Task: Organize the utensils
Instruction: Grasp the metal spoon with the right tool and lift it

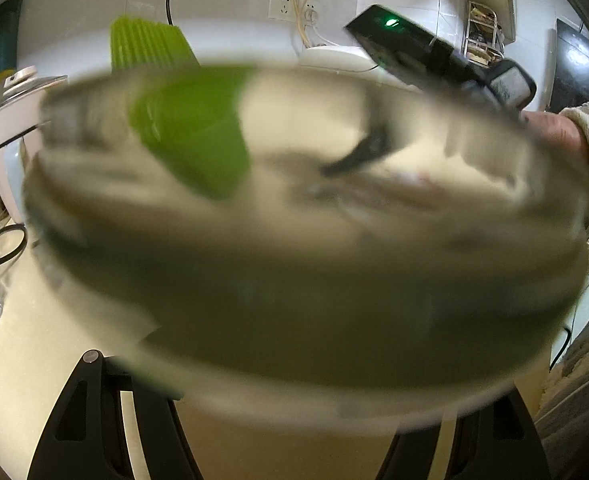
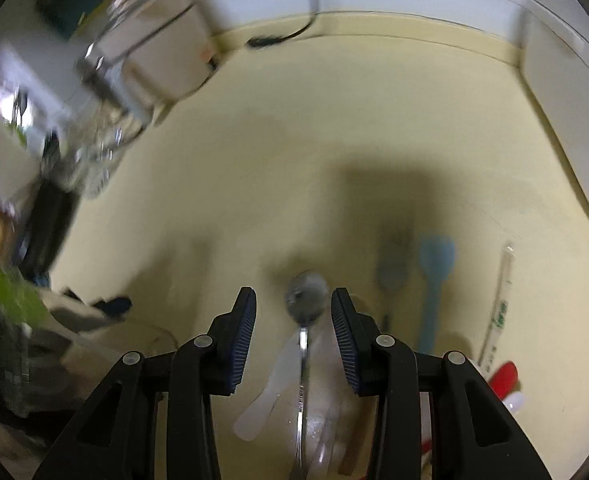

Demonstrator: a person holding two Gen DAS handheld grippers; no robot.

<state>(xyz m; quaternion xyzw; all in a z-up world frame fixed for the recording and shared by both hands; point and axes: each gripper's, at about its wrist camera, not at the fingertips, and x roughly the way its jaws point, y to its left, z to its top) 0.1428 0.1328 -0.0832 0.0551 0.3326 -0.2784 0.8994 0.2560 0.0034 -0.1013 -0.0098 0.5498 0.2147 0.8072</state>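
Ribbed-padded right gripper (image 2: pixel 293 312) released above round metal spoon (image 2: pixel 305 296); left gripper's (image 1: pixel 290 432) grip on blurred steel cup (image 1: pixel 294 240) indiscernible.

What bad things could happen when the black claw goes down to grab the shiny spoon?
The right gripper hangs open over the metal spoon, and the picture is blurry from moving, so it could miss or knock it. A white spatula lies right beside the spoon's handle, so the claw might pinch both together. The left gripper holds a big metal bowl with a green spatula inside; it could tip if that hand wobbles.
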